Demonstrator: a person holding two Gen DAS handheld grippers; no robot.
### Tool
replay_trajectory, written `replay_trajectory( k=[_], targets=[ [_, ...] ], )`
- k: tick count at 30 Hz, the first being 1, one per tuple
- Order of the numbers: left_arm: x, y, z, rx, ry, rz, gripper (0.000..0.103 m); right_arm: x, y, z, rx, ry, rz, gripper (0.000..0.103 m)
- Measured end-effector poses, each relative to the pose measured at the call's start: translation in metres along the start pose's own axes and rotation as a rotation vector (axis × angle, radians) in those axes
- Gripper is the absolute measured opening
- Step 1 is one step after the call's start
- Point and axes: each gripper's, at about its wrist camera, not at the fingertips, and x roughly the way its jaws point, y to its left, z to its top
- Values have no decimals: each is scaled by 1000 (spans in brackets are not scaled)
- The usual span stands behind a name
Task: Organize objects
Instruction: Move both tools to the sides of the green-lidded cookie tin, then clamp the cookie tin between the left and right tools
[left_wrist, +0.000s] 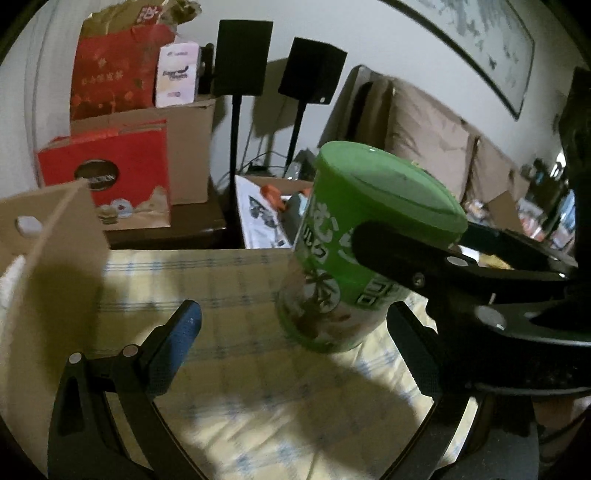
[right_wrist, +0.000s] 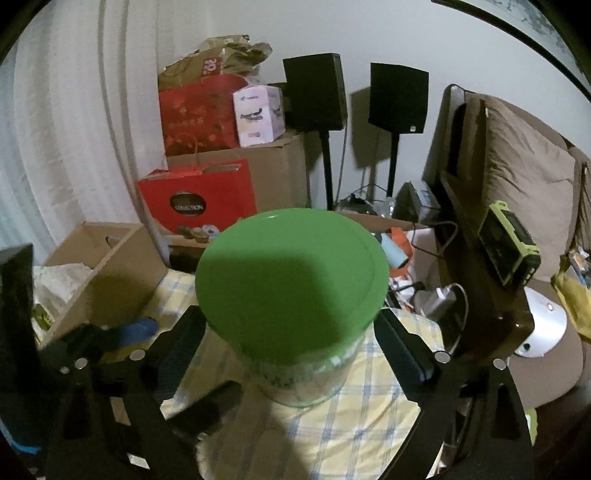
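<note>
A green-lidded jar (left_wrist: 354, 251) with a green printed label hangs tilted above a yellow checked cloth (left_wrist: 236, 362). My right gripper (right_wrist: 288, 343) is shut on the jar, its fingers pressing both sides just under the wide green lid (right_wrist: 291, 280). In the left wrist view the right gripper's black finger (left_wrist: 399, 254) crosses the jar's side. My left gripper (left_wrist: 295, 347) is open and empty, low and to the left of the jar, with a blue pad on its left finger (left_wrist: 181, 343).
An open cardboard box (right_wrist: 99, 266) with items inside stands at the left of the cloth; its wall (left_wrist: 48, 266) is close to my left gripper. Red gift bags (right_wrist: 199, 195), boxes and two black speakers (right_wrist: 317, 92) stand behind. A sofa (right_wrist: 524, 177) is at the right.
</note>
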Motion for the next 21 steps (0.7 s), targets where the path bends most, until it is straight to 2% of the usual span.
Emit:
replay_trajectory(
  k=[3, 7, 15, 18, 21],
  targets=[
    [9, 1, 1, -23, -28, -51, 102, 7, -2, 3, -16, -9, 9, 102],
    [19, -1, 3, -6, -62, -100, 103, 16, -5, 7, -28, -16, 10, 103],
    [34, 7, 3, -34, -76, -206, 103, 38, -14, 3, -27, 11, 28, 103],
    [40, 5, 4, -6, -76, -217, 103, 49, -14, 1, -37, 30, 27, 103],
    [44, 4, 8, 9, -81, -225, 103, 50, -20, 0, -12, 6, 54, 103]
  ],
)
